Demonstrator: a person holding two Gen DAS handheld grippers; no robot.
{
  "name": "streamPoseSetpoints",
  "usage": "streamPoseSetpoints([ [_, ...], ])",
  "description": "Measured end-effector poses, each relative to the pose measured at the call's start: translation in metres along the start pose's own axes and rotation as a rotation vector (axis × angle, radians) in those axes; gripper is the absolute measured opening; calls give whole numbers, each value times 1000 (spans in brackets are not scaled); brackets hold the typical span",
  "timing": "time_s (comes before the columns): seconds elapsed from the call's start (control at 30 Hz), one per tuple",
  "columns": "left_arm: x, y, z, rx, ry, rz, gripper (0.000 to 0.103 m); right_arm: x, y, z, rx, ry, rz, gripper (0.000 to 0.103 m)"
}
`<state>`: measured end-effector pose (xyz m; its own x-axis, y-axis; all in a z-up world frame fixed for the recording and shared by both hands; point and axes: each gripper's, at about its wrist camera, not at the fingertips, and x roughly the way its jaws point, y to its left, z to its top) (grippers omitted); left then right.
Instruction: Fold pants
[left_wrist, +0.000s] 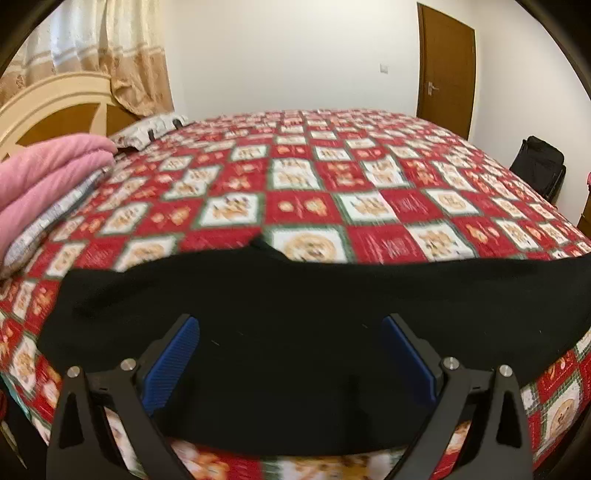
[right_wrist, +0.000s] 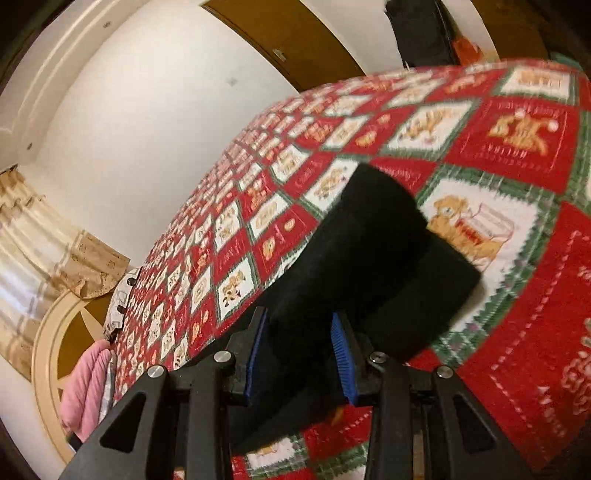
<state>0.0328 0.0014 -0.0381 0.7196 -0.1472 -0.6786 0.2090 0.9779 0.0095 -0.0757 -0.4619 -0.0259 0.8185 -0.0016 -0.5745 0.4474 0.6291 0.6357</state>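
Black pants (left_wrist: 295, 295) lie in a wide band across the near edge of a bed with a red, white and green patchwork quilt (left_wrist: 332, 166). My left gripper (left_wrist: 291, 321) hovers over the middle of that band, open wide, with its blue pads (left_wrist: 177, 354) far apart and nothing pinched. In the right wrist view, a folded, thick end of the pants (right_wrist: 369, 251) rises off the quilt (right_wrist: 517, 147). My right gripper (right_wrist: 299, 315) is shut on it, and the black cloth fills the gap between its pads (right_wrist: 341, 350). The picture is tilted and blurred.
A folded pink blanket (left_wrist: 48, 173) lies on a pillow at the left by the cream headboard (left_wrist: 55, 99). Beyond the bed are a curtain (left_wrist: 110, 48), a brown door (left_wrist: 447, 66) and a black bag (left_wrist: 539, 166) on the floor at right.
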Motion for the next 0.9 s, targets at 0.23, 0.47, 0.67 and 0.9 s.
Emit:
streamPoseSetpoints([
  [0.23, 26, -17, -21, 24, 107, -12, 102, 8, -14, -9, 85, 83, 248, 36],
  [0.47, 24, -17, -24, 26, 99, -13, 103, -18, -4, -17, 63, -33, 60, 47],
  [0.67, 26, -15, -23, 15, 102, -17, 103, 6, 11, -14, 2, -81, -73, 48],
  [0.9, 27, -16, -23, 9, 105, -21, 103, 42, 25, -41, 82, 138, 304, 48],
])
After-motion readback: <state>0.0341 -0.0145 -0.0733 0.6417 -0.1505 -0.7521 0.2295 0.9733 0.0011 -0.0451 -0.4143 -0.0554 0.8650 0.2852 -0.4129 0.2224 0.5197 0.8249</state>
